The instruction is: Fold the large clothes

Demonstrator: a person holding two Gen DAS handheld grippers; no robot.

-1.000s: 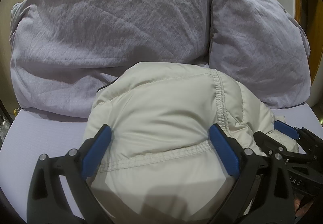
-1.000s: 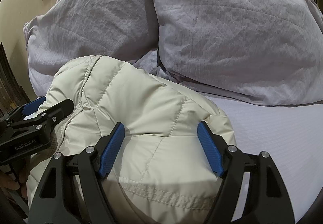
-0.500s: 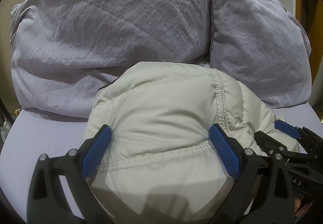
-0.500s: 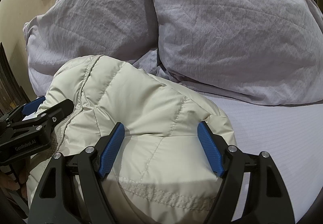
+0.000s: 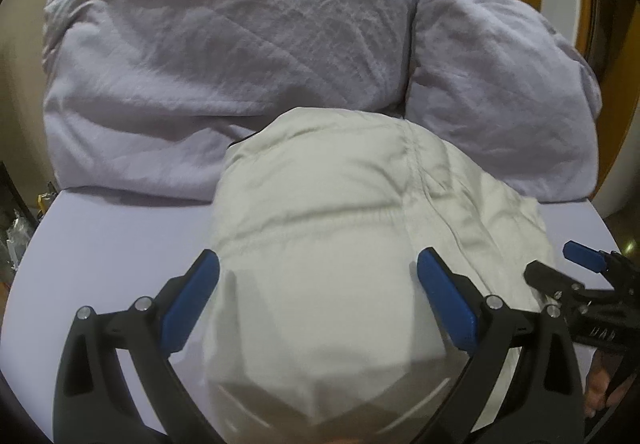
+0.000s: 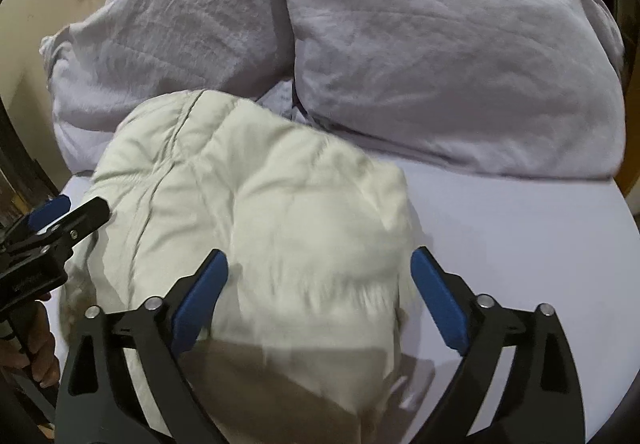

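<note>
Cream puffer jacket (image 5: 344,244) sits bundled on the lilac bed sheet (image 5: 112,244), its far edge butted against two grey-lilac pillows (image 5: 224,75) at the headboard end. It looks mostly folded into a rounded block.

Right gripper (image 6: 320,296): jaws opening, near full spread. The jacket lies between them, but the blue pads (image 6: 436,296) stand clear of the fabric on the right side, so nothing is gripped.

Left gripper (image 5: 316,300): jaws wide, straddling the near end of the bundle. Its blue pads (image 5: 444,300) sit at or just beside the fabric; cannot tell whether they press. It reads as open, no squeeze dent visible.

Handling, as a judgement:
- Light, down or synthetic fill. Soft, very compressible, springs back once released, so folds likely puff open.
- Shell is a smooth, slightly shiny woven nylon type, likely slippery against pads and sheet.
- Not fragile.
- Best hold: the stitched seams and gathered hem line (image 5: 416,171), where the layers are thin and firm. A pinch on the puffy panels would mostly grab air.

Shapes: quilted channels, puckered stitching and rounded corners on the jacket. The pillows are crumpled with a fine-weave texture. The sheet is flat and taut.
</note>
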